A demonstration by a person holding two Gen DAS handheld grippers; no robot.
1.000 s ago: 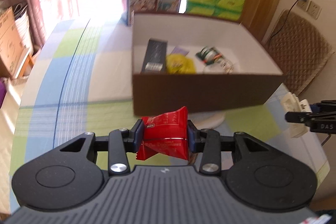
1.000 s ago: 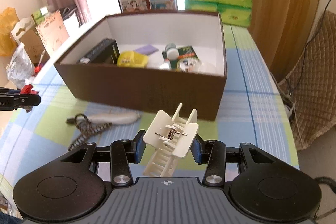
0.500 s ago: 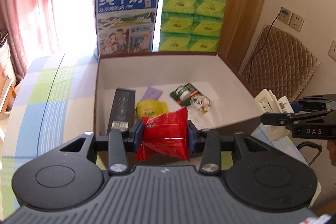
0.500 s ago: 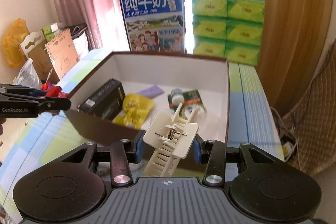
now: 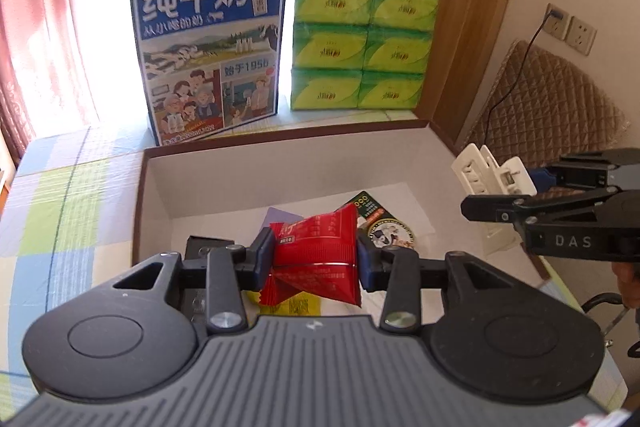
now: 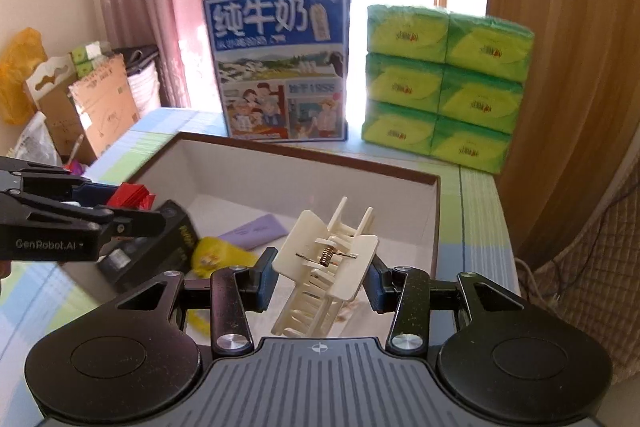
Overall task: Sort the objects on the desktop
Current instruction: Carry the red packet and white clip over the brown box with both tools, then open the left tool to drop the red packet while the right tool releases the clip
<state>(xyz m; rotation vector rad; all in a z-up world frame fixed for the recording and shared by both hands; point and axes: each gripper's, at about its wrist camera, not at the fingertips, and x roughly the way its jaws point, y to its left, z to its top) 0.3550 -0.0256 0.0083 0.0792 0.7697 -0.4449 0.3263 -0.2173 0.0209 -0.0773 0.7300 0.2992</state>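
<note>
Left tongs [image 5: 316,261] clenched on a red snack packet [image 5: 316,255], pinched from both sides and held up over the open box [image 5: 280,167]. Right tongs [image 6: 322,277] gripping a cream hair clip [image 6: 328,259], tilted, teeth pointing down, also above the box, toward its right half. In the left camera the right tongs reach in from the right edge with the clip at their tip; in the right camera the left tongs come in from the left with the red packet showing.

Down in the box, which is brown outside and white inside: a black carton [image 6: 160,247] along the left wall, a yellow packet [image 6: 218,255] beside it, a purple slip [image 6: 256,229] toward the middle, and a green printed pack [image 5: 376,219] further right.

The box sits on a counter [image 5: 60,207] covered in a blue, green and white checked cloth. Behind the box stand a blue milk carton case [image 5: 210,59] and a stack of green tissue packs [image 5: 360,43], side by side. Pink curtains [image 6: 160,7] on the left, bright window behind, a brown curtain on the right, a quilted chair [image 5: 552,107] by the wall sockets, and cardboard clutter [image 6: 80,103] off to the left.
</note>
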